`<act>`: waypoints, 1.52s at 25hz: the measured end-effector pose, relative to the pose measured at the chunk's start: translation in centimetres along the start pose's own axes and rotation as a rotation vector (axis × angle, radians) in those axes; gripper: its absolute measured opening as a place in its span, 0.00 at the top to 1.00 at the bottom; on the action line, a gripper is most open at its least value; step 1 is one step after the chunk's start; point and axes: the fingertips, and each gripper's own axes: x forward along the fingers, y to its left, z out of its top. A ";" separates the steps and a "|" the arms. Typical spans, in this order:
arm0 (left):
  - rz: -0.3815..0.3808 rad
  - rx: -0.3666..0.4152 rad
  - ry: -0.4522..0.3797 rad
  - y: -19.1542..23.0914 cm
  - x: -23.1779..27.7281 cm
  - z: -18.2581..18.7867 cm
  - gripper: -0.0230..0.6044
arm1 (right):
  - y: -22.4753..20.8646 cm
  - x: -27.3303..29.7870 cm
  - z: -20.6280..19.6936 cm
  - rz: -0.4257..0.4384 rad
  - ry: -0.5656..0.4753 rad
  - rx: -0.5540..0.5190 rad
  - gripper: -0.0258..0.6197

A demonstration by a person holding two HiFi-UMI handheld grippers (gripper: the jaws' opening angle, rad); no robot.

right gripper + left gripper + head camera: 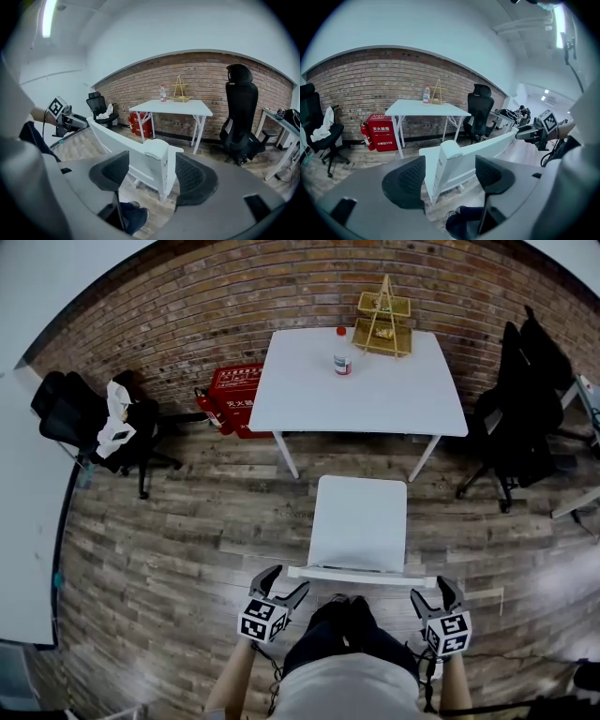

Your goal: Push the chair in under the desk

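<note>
Two grippers, both mine, both with jaws spread wide and closed on nothing. Seen along my left gripper [447, 176], the left corner post of the white chair [361, 521] stands in the gap between the pads, and neither pad presses on it. My right gripper [152, 173] frames the right corner post the same way. I judge I am placed like this so that each pair of jaws can take one end of the backrest. That way the chair should go straight ahead rather than swing to one side.

The chair sits directly ahead of my jaws with its backrest nearest me and its seat pointing away. It is still out in the open, short of the white desk [309, 395] beyond it, so the push is not yet done.

On the far side of the desk, well beyond both jaws, stands a two-tier wire basket [382, 320] holding something pale yellow that I cannot identify. Beside it is a clear bottle [342, 354] with a red cap; I cannot tell how full it is. Ahead and left of my left jaws, against the brick wall, is a red fire-extinguisher box [234, 395]. It looks shut, so its contents are hidden.
</note>
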 end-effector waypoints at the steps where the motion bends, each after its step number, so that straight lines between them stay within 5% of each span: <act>1: -0.016 0.010 0.006 -0.2 0.2 0.0 0.45 | 0.1 0.1 -0.1 0.006 0.012 -0.015 0.49; 17: -0.080 0.045 0.036 -1.2 2.9 0.3 0.45 | 0.2 1.5 0.3 0.041 0.039 -0.048 0.51; 38: 0.040 -0.024 0.006 -1.1 2.9 0.5 0.45 | 0.0 1.9 1.5 0.029 0.061 -0.040 0.51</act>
